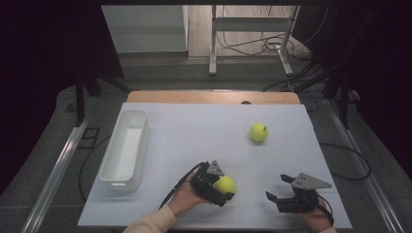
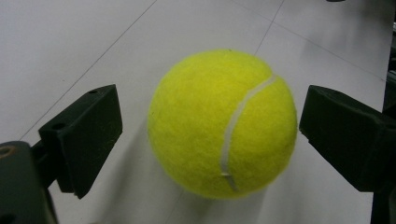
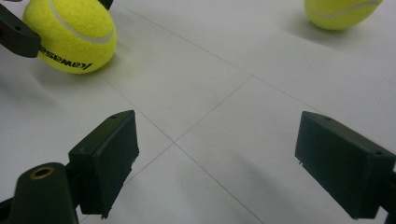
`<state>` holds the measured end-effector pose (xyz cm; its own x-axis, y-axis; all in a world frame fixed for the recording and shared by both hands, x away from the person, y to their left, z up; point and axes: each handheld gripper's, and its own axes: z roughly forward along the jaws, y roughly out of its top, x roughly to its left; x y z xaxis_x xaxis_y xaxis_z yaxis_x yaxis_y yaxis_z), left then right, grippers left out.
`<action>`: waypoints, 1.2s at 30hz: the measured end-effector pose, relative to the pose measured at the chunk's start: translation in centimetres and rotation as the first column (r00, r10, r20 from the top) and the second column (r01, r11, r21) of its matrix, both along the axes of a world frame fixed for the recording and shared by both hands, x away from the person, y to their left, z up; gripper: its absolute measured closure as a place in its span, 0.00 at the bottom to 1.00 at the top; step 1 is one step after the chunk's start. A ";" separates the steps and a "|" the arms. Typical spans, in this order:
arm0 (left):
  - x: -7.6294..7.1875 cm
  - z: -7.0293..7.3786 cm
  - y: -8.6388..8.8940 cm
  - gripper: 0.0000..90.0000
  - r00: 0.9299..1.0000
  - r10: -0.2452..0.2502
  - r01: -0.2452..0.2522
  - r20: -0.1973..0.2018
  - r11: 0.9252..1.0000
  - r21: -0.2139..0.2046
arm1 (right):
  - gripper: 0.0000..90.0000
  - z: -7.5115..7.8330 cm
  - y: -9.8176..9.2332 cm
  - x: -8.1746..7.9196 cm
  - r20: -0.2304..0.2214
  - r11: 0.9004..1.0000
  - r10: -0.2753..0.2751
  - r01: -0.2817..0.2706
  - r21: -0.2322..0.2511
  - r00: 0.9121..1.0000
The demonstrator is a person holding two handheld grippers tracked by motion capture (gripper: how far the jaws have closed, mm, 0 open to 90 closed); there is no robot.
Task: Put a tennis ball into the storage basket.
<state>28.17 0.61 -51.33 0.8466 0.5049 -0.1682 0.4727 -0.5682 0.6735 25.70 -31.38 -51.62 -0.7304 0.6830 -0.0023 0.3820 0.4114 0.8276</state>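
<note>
I see near ball dead centre between left gripper jaws, spread, gaps both sides, no pinch yet; right gripper at ball's 3 o'clock, spread, empty

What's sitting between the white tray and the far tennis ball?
Nothing: in the high view the stretch of white table between the white tray and the far tennis ball is bare.
</note>
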 end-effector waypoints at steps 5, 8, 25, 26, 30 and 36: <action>0.1 -0.1 -0.1 0.19 1.000 -0.016 0.016 -0.006 1.000 -0.010 | 0.15 0.0 0.0 0.0 0.000 1.000 0.000 0.000 0.001 1.000; -0.1 0.1 -0.1 0.28 1.000 -0.026 0.026 0.005 1.000 -0.005 | 0.15 0.0 0.0 0.0 0.001 1.000 0.000 0.000 0.000 1.000; -0.3 1.3 0.7 0.29 0.999 -0.015 0.017 0.044 0.999 -0.051 | 0.15 0.1 0.0 0.0 0.003 1.000 -0.001 0.001 -0.002 1.000; -0.3 1.4 0.7 0.29 0.999 -0.015 0.017 0.049 0.998 -0.054 | 0.15 0.1 0.0 -0.1 0.004 1.000 -0.001 0.001 -0.002 1.000; -0.4 1.8 1.0 0.29 0.998 -0.009 0.012 0.055 0.997 -0.070 | 0.15 0.1 0.0 -0.1 0.005 1.000 -0.003 0.003 -0.006 1.000; -0.5 2.6 1.5 0.29 0.997 0.003 0.004 0.072 0.996 -0.088 | 0.15 0.1 -0.1 -0.1 0.006 1.000 -0.003 0.003 -0.006 1.000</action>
<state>27.69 2.12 -48.76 0.8585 0.4903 -0.1503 0.4205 -0.5054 0.7535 25.62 -31.43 -51.52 -0.7285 0.6850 -0.0112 0.3778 0.4153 0.8275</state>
